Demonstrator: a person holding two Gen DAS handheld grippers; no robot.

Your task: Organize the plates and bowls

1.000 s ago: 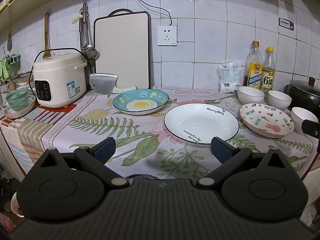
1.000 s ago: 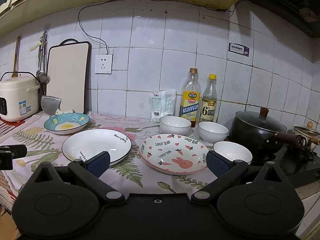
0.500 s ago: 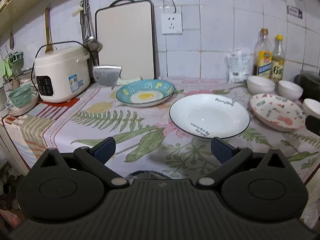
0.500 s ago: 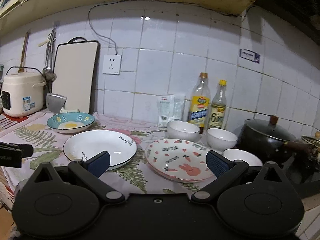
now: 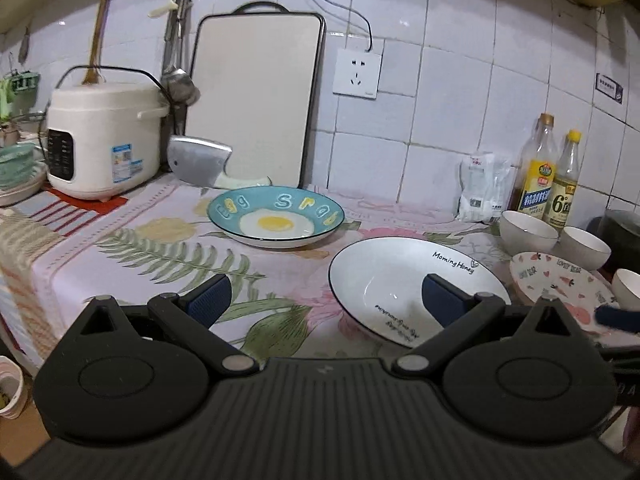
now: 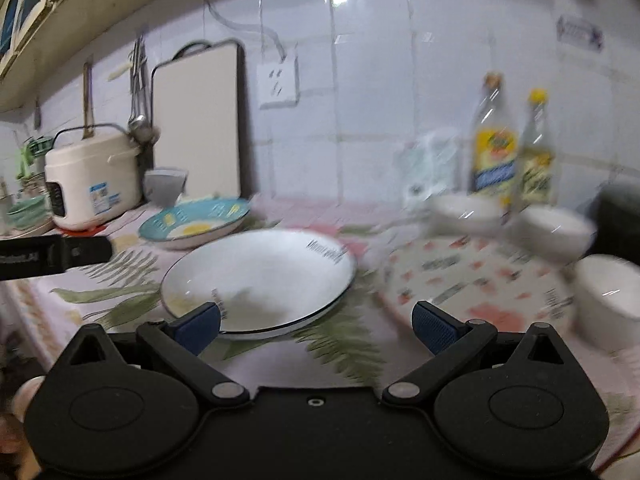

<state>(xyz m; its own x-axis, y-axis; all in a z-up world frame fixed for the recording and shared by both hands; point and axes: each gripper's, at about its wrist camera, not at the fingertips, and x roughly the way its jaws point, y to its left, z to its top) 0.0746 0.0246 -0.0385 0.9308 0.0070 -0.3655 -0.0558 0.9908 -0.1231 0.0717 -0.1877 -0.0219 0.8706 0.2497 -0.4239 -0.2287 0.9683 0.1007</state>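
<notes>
Three plates lie on the flowered cloth: a blue egg plate (image 5: 277, 216) at the back, a white plate with black lettering (image 5: 392, 276) in the middle, and a pink rabbit plate (image 5: 560, 284) to the right. Three white bowls (image 5: 528, 232) stand behind and beside the pink plate. My left gripper (image 5: 325, 300) is open and empty, low over the counter's front, its right finger over the white plate. My right gripper (image 6: 316, 322) is open and empty, near the white plate (image 6: 260, 276) and the pink plate (image 6: 476, 280). The right wrist view is blurred.
A rice cooker (image 5: 102, 140), a cleaver (image 5: 200, 160) and a cutting board (image 5: 252, 100) stand at the back left. Two oil bottles (image 5: 536, 176) and a white bag (image 5: 480, 188) stand at the back right. A dark pot (image 5: 620, 232) is at the far right.
Both grippers have moved forward and closer to the plates. The right gripper has swung left and its view is now blurred. Both stay open.
</notes>
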